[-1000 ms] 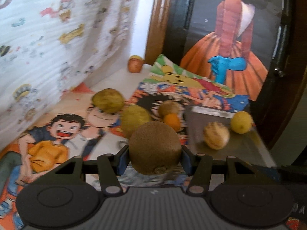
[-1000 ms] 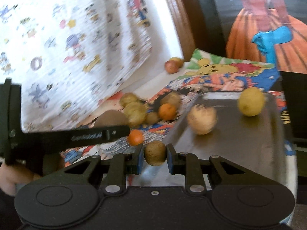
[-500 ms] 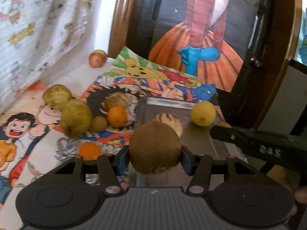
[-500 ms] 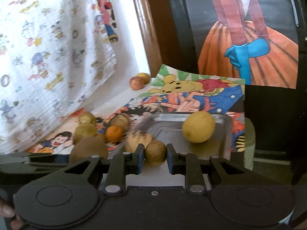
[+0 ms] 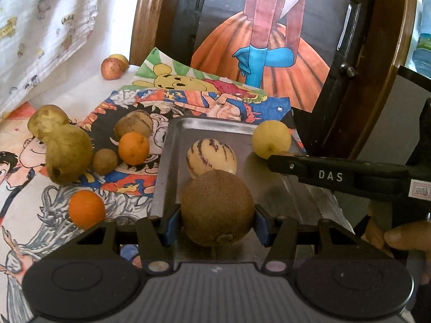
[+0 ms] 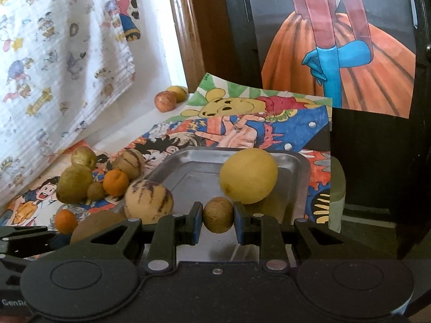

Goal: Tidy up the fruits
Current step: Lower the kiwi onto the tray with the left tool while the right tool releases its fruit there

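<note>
Left gripper (image 5: 217, 222) clamped on a large brown kiwi (image 5: 217, 207), held over the near end of the metal tray (image 5: 172, 145); right gripper (image 6: 217, 221) clamped on a small brown fruit (image 6: 217, 214) over the tray's near right. Open tray floor lies just ahead of both; the striped melon (image 5: 211, 157) sits directly beyond the kiwi, the yellow fruit (image 6: 247, 179) far right
</note>
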{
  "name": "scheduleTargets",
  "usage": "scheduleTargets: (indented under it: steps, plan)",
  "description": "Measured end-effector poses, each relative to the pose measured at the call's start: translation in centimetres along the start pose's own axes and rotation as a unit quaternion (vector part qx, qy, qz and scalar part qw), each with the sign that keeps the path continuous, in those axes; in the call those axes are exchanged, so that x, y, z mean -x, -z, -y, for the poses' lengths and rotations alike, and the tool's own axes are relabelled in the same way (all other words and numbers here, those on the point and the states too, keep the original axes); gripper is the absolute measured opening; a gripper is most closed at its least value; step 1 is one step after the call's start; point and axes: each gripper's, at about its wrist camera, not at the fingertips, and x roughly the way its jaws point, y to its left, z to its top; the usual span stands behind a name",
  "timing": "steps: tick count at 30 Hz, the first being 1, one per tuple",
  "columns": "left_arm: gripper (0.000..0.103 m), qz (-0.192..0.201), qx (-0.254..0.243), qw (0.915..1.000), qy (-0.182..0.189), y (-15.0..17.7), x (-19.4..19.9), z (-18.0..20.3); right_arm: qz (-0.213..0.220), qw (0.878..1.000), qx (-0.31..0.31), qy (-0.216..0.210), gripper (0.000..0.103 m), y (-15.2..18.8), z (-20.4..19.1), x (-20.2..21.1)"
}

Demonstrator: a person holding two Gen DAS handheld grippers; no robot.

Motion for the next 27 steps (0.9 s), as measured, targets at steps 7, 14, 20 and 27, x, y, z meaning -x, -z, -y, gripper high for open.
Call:
scheduleTargets:
  steps: [7, 14, 20, 27]
  plan:
    - [0.06, 0.001, -0.001, 1.0, -0.001, -0.1, -0.6, -0.1, -0.008, 1.0, -0.003, 0.002, 0.026, 0.1, 0.3, -0.9]
    - [0.06, 0.002, -0.008, 0.9999, -0.011, -0.1, -1.0, 0.2, -0.021, 1.0, -0.006, 0.004, 0.026, 0.0, 0.4, -1.8]
    - [0.06, 0.001, -0.01, 0.9999, -0.014, -0.2, -1.1, 0.3, -0.027, 1.0, -0.014, 0.006, 0.026, 0.0, 0.6, -2.0]
    - [0.06, -0.001, -0.013, 0.9998, -0.016, -0.3, -1.2, 0.3, -0.027, 1.0, -0.015, 0.005, 0.026, 0.0, 0.7, -1.9]
